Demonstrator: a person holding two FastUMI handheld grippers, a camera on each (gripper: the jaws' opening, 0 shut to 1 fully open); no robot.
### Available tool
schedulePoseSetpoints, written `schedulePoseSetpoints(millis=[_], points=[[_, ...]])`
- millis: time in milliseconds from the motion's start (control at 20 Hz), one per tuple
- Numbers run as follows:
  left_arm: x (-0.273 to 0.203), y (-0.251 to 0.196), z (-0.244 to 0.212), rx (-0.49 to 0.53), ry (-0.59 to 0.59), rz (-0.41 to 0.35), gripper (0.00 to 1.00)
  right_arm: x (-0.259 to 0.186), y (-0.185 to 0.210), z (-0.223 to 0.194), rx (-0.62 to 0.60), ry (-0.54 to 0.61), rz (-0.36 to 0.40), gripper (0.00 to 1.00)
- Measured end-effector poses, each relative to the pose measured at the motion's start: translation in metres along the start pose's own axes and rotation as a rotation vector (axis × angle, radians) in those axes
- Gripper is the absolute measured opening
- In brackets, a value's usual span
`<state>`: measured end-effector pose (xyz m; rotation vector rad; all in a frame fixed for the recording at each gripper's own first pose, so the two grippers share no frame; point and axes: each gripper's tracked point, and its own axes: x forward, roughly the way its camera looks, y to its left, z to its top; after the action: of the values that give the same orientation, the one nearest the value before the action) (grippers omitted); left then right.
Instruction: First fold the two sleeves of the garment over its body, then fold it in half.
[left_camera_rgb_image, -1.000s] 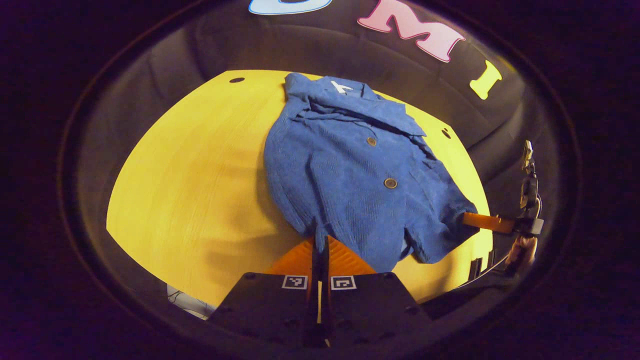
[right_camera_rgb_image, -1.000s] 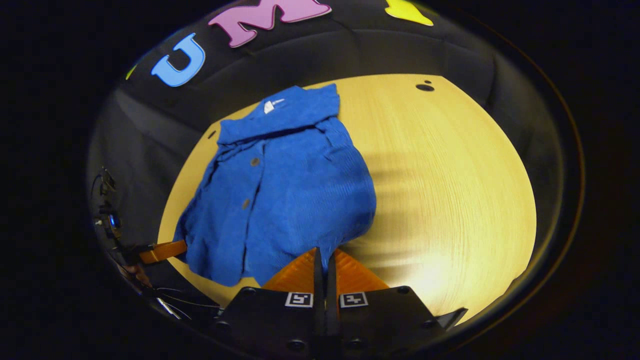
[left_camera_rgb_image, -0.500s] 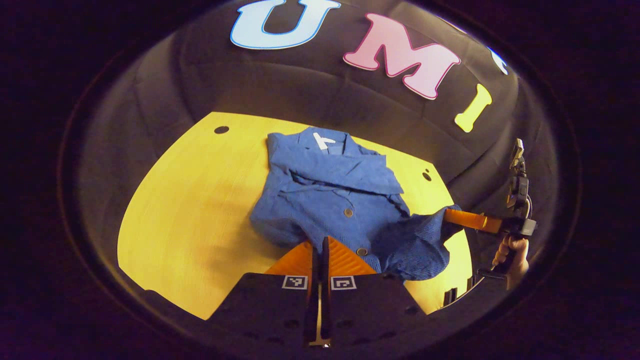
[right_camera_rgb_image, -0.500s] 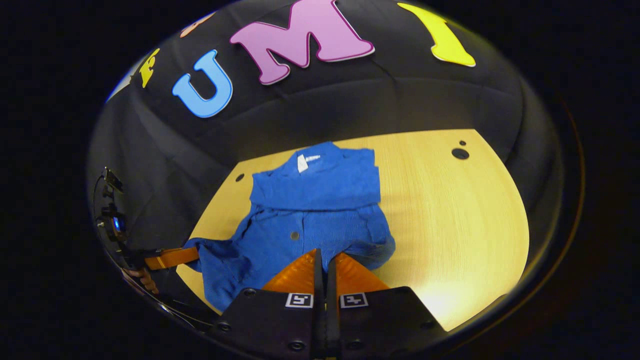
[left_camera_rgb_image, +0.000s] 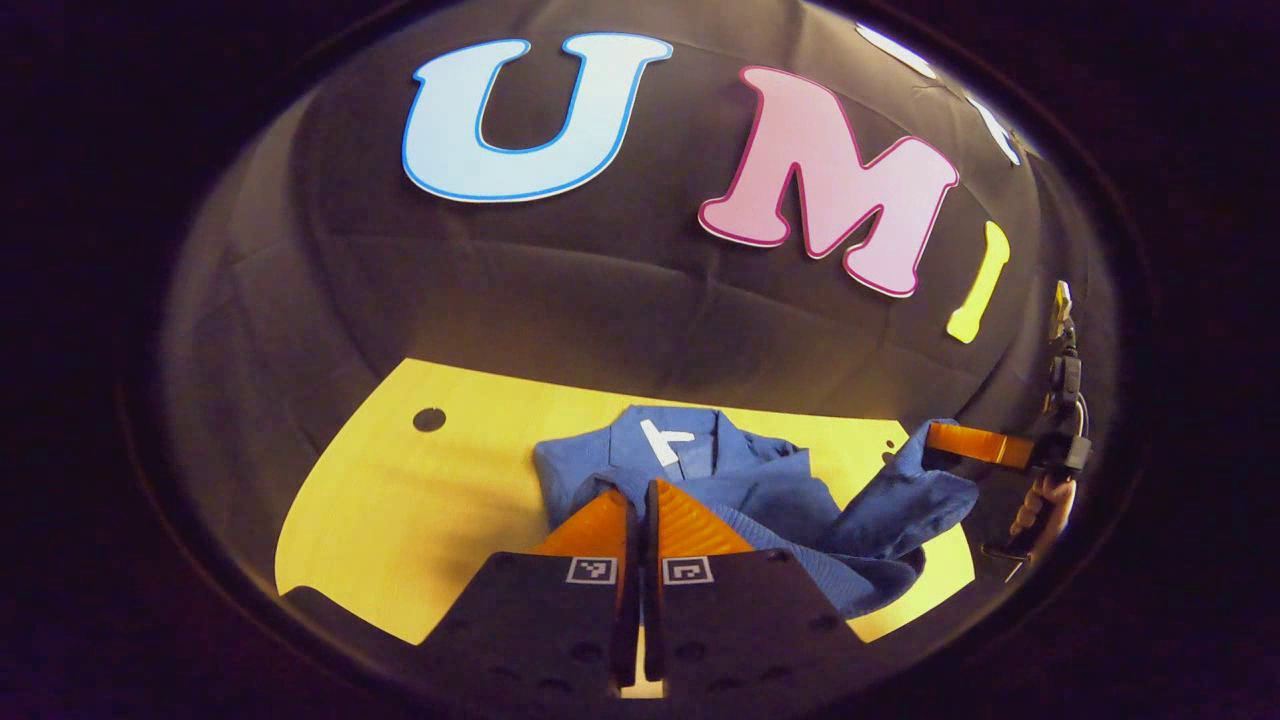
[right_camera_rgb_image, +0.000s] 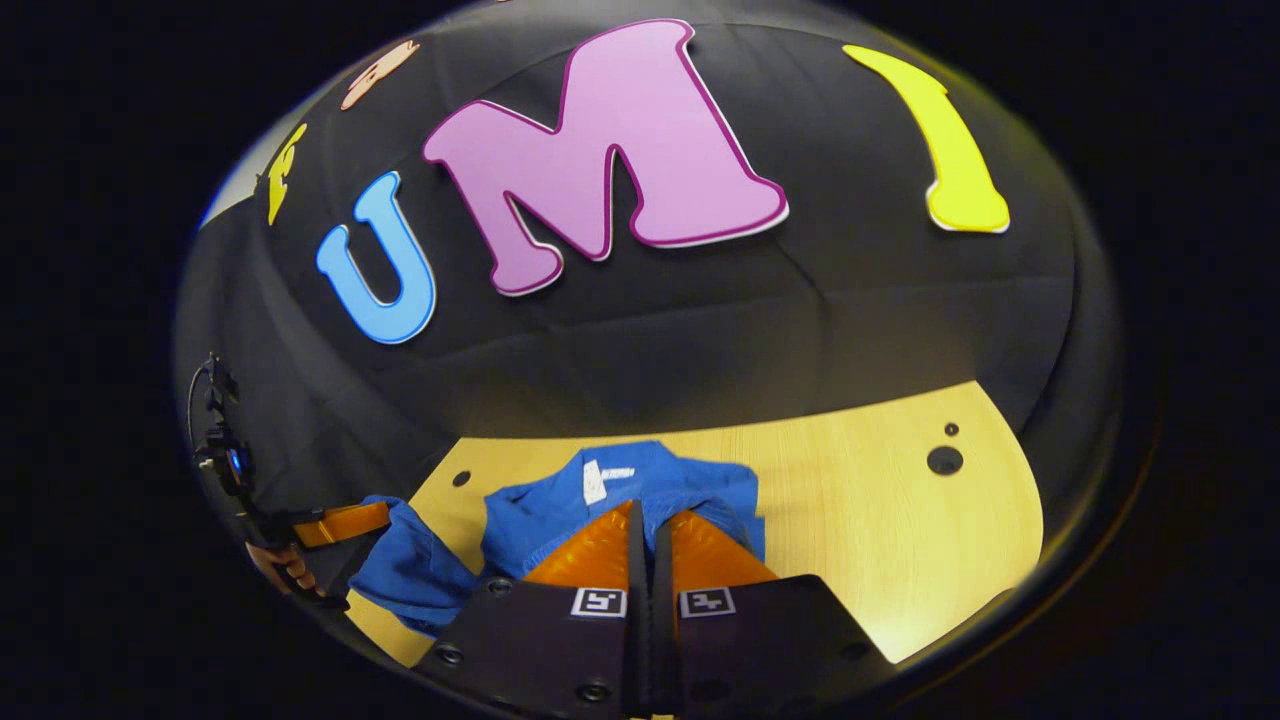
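So both hand-held grippers are clamped on the bottom hem of the blue garment (left_camera_rgb_image: 760, 490), carrying it toward the collar (right_camera_rgb_image: 610, 475) for the fold in half. The left hand-held gripper (left_camera_rgb_image: 640, 500) has its fingers pinched together on cloth, and so does the right hand-held gripper (right_camera_rgb_image: 650, 530). The garment lies on the yellow worktop (left_camera_rgb_image: 400, 500), collar straight ahead of both, long axis running away from them.

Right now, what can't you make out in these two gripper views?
- Left gripper view: the blue shirt's lower hem, hidden behind the left gripper.
- Right gripper view: whether the right gripper pinches cloth; its fingers cover the contact.
- The sleeves: which fold is which, bunched fabric.
- The collar label: too small to read.
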<state>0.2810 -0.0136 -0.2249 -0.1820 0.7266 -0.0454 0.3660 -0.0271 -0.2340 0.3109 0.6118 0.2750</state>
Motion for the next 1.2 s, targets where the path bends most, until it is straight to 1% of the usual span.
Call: schedulePoseSetpoints(millis=[150, 200, 250, 300, 500, 550, 600, 650, 700, 750, 800, 850, 900, 950, 1000, 1100, 1200], points=[[0.052, 0.021, 0.023, -0.006, -0.043, 0.046, 0.00, 0.045, -0.011, 0.018, 0.020, -0.046, -0.040, 0.05], [0.070, 0.028, 0.033, -0.011, -0.079, 0.057, 0.00, 0.060, -0.017, 0.019, 0.028, -0.059, -0.058, 0.05], [0.090, 0.034, 0.048, -0.020, -0.153, 0.064, 0.00, 0.076, -0.027, 0.020, 0.035, -0.071, -0.076, 0.05], [0.110, 0.040, 0.055, -0.024, -0.180, 0.069, 0.00, 0.090, -0.037, 0.018, 0.040, -0.078, -0.100, 0.05], [0.171, 0.068, 0.045, 0.022, -0.211, 0.114, 0.00, 0.138, -0.072, 0.003, 0.059, -0.100, -0.182, 0.05], [0.184, 0.073, 0.038, 0.016, -0.210, 0.119, 0.00, 0.148, -0.078, -0.003, 0.066, -0.103, -0.204, 0.05], [0.194, 0.072, 0.032, -0.004, -0.204, 0.104, 0.06, 0.157, -0.079, -0.009, 0.073, -0.105, -0.207, 0.07], [0.202, 0.074, 0.026, -0.028, -0.201, 0.107, 0.11, 0.166, -0.079, -0.016, 0.079, -0.095, -0.206, 0.10], [0.205, 0.076, 0.020, -0.049, -0.189, 0.109, 0.18, 0.173, -0.078, -0.022, 0.075, -0.084, -0.200, 0.18], [0.205, 0.074, 0.010, -0.070, -0.161, 0.101, 0.35, 0.176, -0.077, -0.029, 0.055, -0.074, -0.193, 0.21], [0.200, 0.076, 0.005, -0.090, -0.155, 0.125, 0.51, 0.174, -0.077, -0.035, 0.020, -0.062, -0.199, 0.41], [0.197, 0.083, 0.008, -0.090, -0.170, 0.168, 0.67, 0.169, -0.076, -0.036, -0.014, -0.076, -0.212, 0.60], [0.189, 0.087, 0.011, -0.081, -0.199, 0.193, 0.83, 0.160, -0.071, -0.035, -0.038, -0.115, -0.215, 0.80], [0.172, 0.085, 0.013, -0.067, -0.238, 0.194, 0.83, 0.150, -0.065, -0.028, -0.054, -0.155, -0.219, 1.00], [0.154, 0.078, 0.021, -0.049, -0.289, 0.178, 0.83, 0.138, -0.057, -0.021, -0.065, -0.199, -0.218, 0.97], [0.113, 0.065, 0.031, -0.006, -0.368, 0.144, 0.83, 0.110, -0.036, -0.008, -0.075, -0.291, -0.194, 0.98], [0.077, 0.057, 0.029, -0.021, -0.381, 0.121, 0.83, 0.083, -0.019, -0.003, -0.085, -0.310, -0.175, 0.97]])
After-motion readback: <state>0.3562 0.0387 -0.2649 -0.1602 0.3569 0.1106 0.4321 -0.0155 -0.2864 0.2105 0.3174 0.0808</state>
